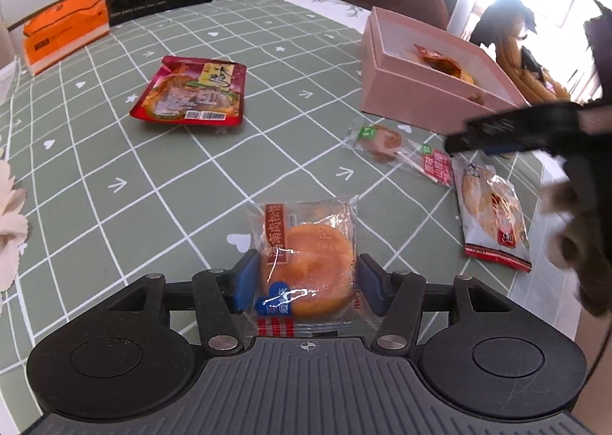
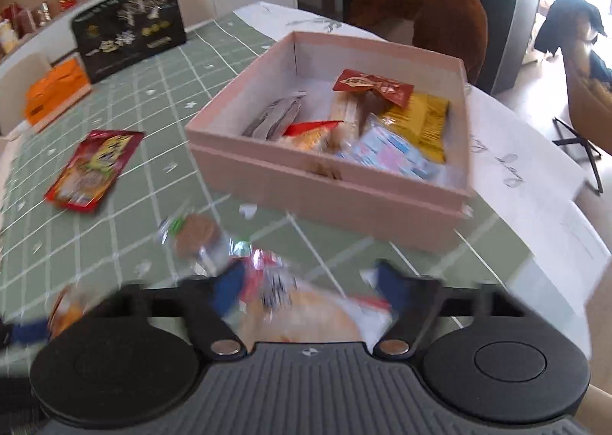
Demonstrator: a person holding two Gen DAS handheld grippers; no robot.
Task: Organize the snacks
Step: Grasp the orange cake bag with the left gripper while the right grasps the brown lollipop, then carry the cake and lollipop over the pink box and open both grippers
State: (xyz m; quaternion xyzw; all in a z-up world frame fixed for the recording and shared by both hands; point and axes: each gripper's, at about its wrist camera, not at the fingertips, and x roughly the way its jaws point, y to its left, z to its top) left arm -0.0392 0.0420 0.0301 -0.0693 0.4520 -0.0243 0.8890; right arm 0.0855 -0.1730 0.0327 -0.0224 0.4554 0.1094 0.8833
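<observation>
pastry packet [image 1: 306,263] lengthwise between left gripper [image 1: 306,282] pads, label end nearest camera

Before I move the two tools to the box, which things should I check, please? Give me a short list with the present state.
1. Left tool grips the pastry packet: ok, a pad presses on each side.
2. Right tool grips the cracker packet: cannot tell, the view is blurred.
3. Pink box is open: ok.
4. Box has free room: ok, its left part is bare.
5. No snacks are left on the table: not ok, the red pouch and the lollipop remain.
</observation>
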